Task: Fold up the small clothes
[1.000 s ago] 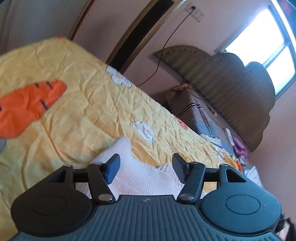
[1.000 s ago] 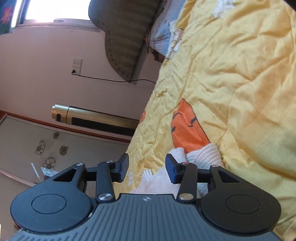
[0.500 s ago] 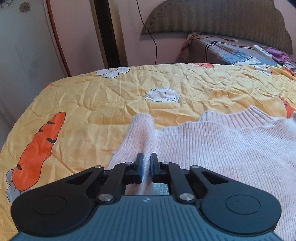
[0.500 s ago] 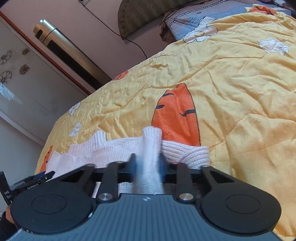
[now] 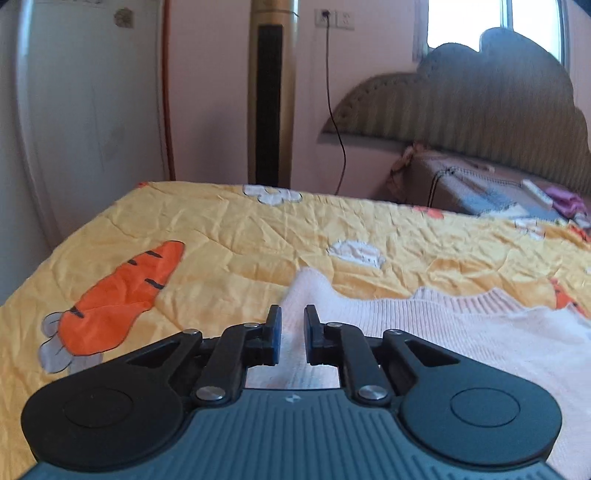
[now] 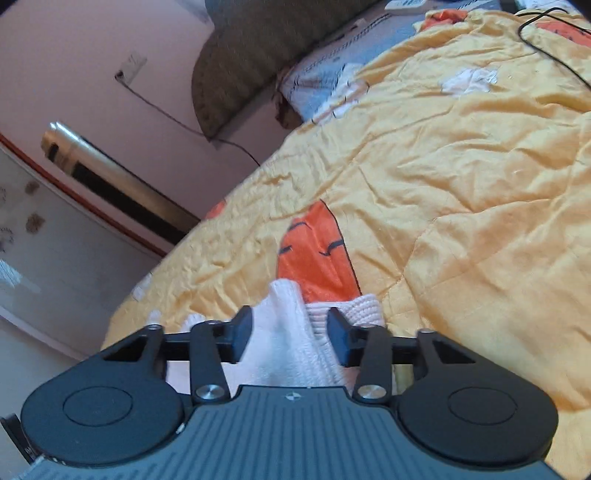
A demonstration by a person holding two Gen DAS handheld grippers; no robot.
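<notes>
Left wrist view: the left gripper (image 5: 292, 334) fills the lower frame, its jaws having just parted to a narrow gap with a raised ridge of the pale pink sweater (image 5: 424, 325) between them; the pads do not visibly press it. The sweater lies flat across the lower right on a yellow quilt (image 5: 236, 236) printed with an orange carrot (image 5: 122, 295) at left. Right wrist view: the right gripper (image 6: 290, 332) has just been opening, jaws well apart, a peak of the sweater (image 6: 284, 332) standing between them, pads clear of it. Beyond, upper frame, stand a tower fan (image 5: 271, 99), a padded headboard (image 5: 480, 103) and a window (image 5: 465, 18).
</notes>
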